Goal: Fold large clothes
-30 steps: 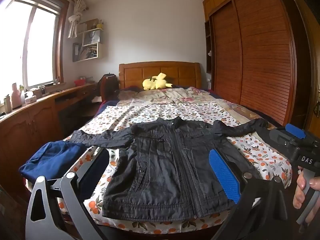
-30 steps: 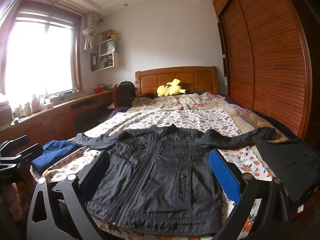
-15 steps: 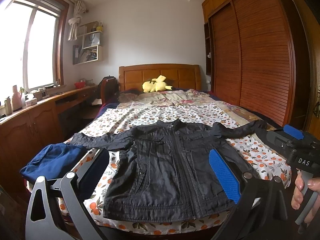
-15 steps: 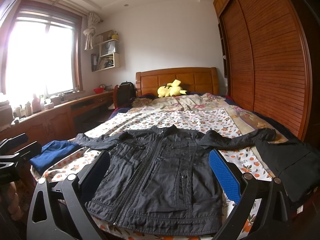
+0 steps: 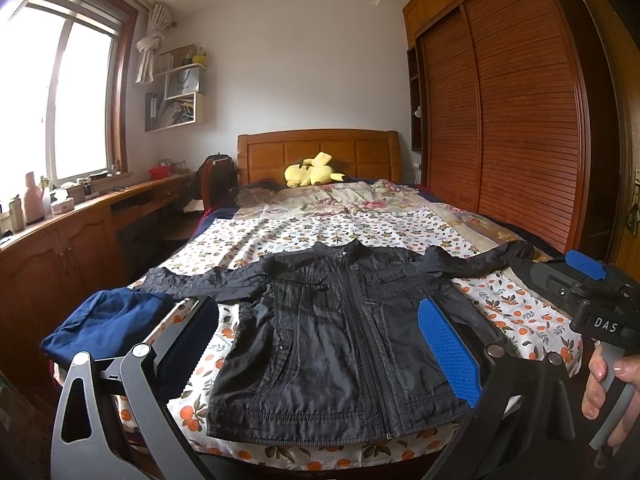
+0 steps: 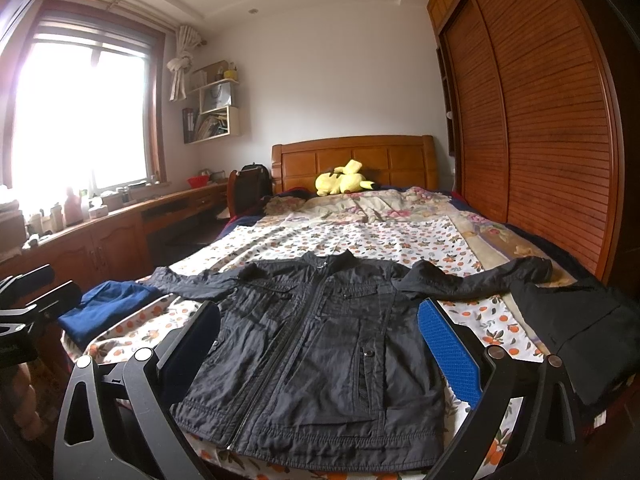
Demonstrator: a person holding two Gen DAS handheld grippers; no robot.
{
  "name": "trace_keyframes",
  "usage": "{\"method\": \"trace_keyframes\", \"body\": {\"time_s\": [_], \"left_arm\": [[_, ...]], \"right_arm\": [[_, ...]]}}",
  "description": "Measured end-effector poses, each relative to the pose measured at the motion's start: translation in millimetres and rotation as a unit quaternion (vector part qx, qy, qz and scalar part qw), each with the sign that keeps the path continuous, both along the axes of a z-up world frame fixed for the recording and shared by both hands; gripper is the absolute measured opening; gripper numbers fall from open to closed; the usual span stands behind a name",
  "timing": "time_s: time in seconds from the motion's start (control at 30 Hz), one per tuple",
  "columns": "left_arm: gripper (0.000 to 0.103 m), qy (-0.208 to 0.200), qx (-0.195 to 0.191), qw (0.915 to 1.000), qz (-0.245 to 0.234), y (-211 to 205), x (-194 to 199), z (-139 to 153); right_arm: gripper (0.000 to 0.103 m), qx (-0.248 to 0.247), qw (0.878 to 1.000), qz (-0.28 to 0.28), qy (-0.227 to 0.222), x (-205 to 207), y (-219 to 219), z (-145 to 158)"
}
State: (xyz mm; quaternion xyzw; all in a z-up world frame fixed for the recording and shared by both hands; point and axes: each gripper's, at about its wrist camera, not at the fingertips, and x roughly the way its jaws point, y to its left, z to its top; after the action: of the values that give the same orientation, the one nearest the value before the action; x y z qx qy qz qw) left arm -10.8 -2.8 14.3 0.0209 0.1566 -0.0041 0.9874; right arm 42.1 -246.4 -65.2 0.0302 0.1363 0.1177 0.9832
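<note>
The jacket (image 5: pixel 340 344) lies flat, front up and zipped, across the foot of the bed (image 5: pixel 320 236), sleeves spread to both sides, collar toward the headboard (image 5: pixel 320 152). It has not shifted since the earlier frames; what differs is the view, which has tilted up a little in both cameras, so the jacket sits lower in each picture and more ceiling shows. The left gripper (image 5: pixel 320 352) hangs above the jacket's hem, fingers wide apart, holding nothing, as before. The right gripper (image 6: pixel 320 352) is likewise spread open and empty over the hem, just right of the left one; a hand (image 5: pixel 612 380) grips its handle in the left view. A blue garment (image 5: pixel 108 324) rests by the jacket's left sleeve at the bed's edge, and a black garment (image 6: pixel 580 320) lies past the right sleeve end. A yellow plush (image 5: pixel 312 170) sits beyond the jacket, against the headboard.
</note>
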Motion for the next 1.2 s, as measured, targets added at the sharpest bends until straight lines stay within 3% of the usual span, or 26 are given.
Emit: {"method": "trace_keyframes", "body": {"time_s": [1.2], "left_arm": [[0.101, 0.002, 0.000, 1.0000, 0.001, 1.3, 0.3, -2.6]], "right_arm": [[0.096, -0.001, 1.000, 0.001, 0.002, -0.7, -1.3, 1.3]]}}
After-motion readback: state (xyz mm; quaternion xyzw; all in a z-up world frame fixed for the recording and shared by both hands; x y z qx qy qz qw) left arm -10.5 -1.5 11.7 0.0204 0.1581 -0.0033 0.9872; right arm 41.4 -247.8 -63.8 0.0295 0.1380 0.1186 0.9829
